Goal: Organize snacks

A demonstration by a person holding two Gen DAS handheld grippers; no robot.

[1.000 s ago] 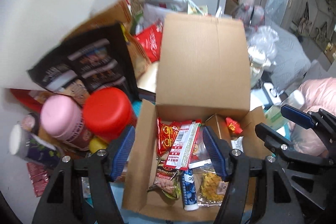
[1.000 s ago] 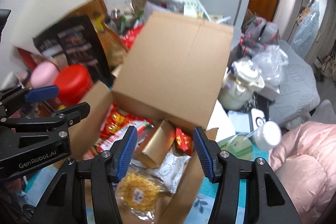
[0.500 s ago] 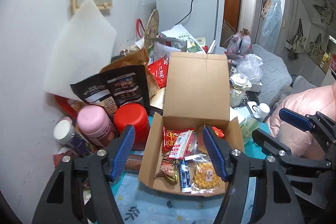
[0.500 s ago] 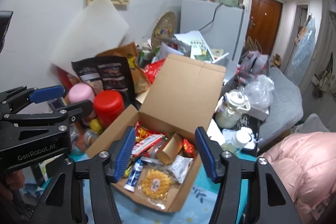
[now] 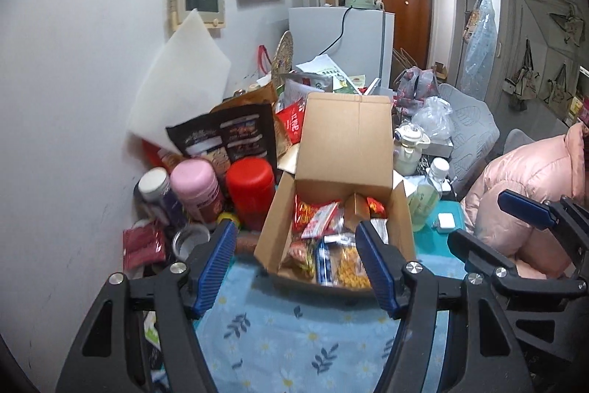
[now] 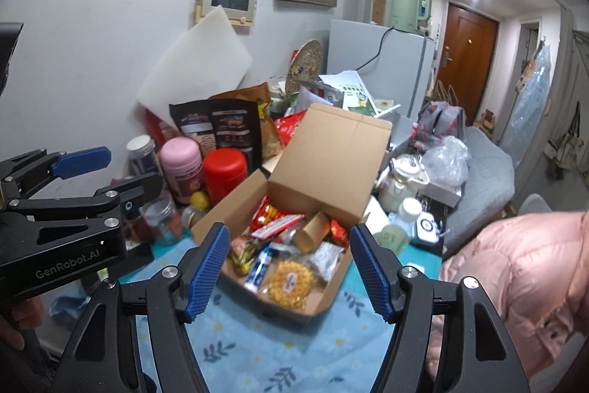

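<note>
The open cardboard box (image 6: 294,231) of snacks (image 6: 291,279) (lid propped up) sits on the floral cloth, ahead of both grippers, probably nearer the right gripper (image 6: 289,266), whose empty jaws are opening; the left gripper (image 5: 296,267) gapes, empty.

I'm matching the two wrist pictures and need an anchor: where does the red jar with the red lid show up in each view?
Left wrist view: the red jar stands left of centre, just left of the open cardboard box.
Right wrist view: the red jar sits left of centre, again left of the cardboard box.
Shared landmark: the pink jar stands right beside it, on its left, in both.
</note>
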